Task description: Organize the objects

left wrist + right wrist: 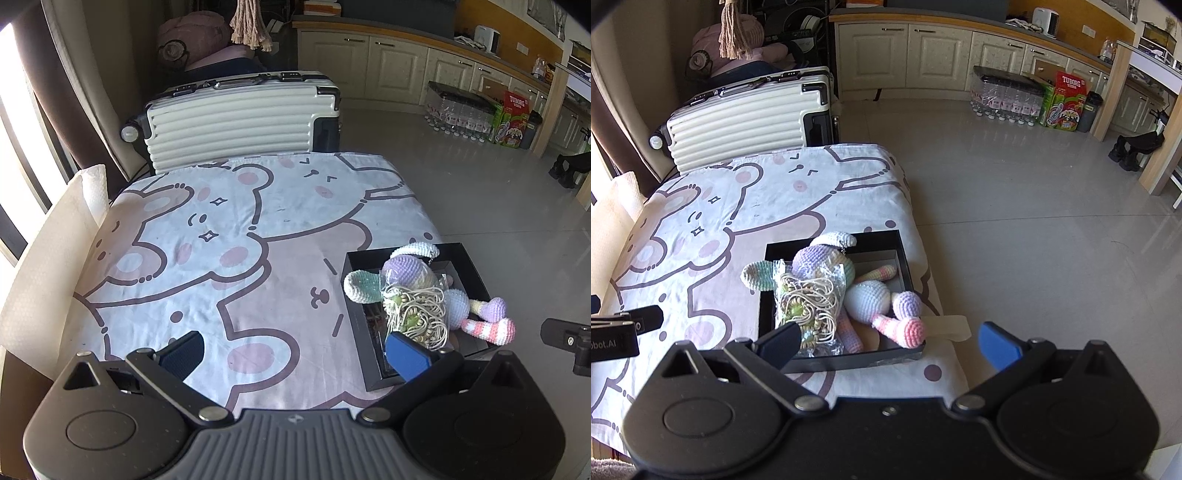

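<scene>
grippers: left gripper (295, 356) and right gripper (888, 341) both spread apart, empty
bunny (866, 295): soft, light; pinch a leg at 5 o'clock
bag (809, 306): crinkly, slippery; grab top edge
box (834, 238): stiff, on desk (221, 258)

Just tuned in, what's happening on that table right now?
A person holds two grippers over a table covered with a bear-print cloth. Both the left gripper and the right gripper are open and hold nothing. A black box near the table's right edge already contains a crocheted bunny with a clear bag of beaded cord lying on top. The bunny's ear and legs stick out over the rim. No other loose items show on the cloth.
</scene>
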Tool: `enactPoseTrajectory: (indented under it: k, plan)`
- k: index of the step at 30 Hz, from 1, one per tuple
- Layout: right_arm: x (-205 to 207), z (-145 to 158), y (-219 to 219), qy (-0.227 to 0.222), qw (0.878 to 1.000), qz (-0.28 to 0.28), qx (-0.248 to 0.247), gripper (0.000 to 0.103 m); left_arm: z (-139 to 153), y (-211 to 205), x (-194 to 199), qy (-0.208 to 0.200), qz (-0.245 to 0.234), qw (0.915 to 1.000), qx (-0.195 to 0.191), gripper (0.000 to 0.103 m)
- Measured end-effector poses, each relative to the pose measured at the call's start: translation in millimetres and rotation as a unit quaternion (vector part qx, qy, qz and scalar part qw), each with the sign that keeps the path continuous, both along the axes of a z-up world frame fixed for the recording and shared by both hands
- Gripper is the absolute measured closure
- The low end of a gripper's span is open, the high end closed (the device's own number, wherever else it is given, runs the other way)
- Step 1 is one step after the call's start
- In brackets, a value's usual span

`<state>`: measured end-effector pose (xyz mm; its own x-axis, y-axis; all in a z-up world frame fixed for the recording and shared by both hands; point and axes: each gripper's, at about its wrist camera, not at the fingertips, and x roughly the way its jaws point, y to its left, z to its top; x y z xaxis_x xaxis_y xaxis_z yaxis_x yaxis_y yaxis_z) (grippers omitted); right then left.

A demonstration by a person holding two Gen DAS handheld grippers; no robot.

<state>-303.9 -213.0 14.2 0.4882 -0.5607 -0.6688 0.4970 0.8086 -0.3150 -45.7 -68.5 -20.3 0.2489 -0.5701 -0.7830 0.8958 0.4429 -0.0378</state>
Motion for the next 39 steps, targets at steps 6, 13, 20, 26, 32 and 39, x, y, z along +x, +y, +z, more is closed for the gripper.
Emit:
enactPoseTrajectory:
  k: [6, 13, 20, 26, 32, 39]
  plan:
    - [0.2, -0.2, -0.2, 0.0, 1.0, 0.0, 0.0, 0.0, -0.8, 0.0, -0.4, 0.0, -0.002, 1.0, 0.001, 0.0]
    - [0.1, -0.2, -0.3, 0.0, 1.0, 0.001, -0.001, 0.0, -1.1, 0.1, -0.9, 0.0, -0.002, 1.0, 0.002, 0.0]
    - [0.2, -0.2, -0.3, 0.0, 1.0, 0.001, -0.001, 0.0, -1.4, 0.2, -2.9, -0.001, -0.004, 1.0, 0.003, 0.0]
    - [0.4, 0.1, -0.1, 0.001, 1.0, 0.002, -0.001, 0.0, -1.7, 0.0, -3.1, 0.0, -0.005, 1.0, 0.004, 0.0]
    - [1.0, 1.2, 0.7, 0.002, 1.0, 0.003, -0.002, 0.0, -2.3, 0.1, -2.1, 0.0, -0.005, 1.0, 0.005, 0.0]
    - [0.9, 1.2, 0.6, 0.002, 1.0, 0.003, -0.002, 0.0, -2.2, 0.1, -1.9, 0.0, -0.005, 1.0, 0.005, 0.0]
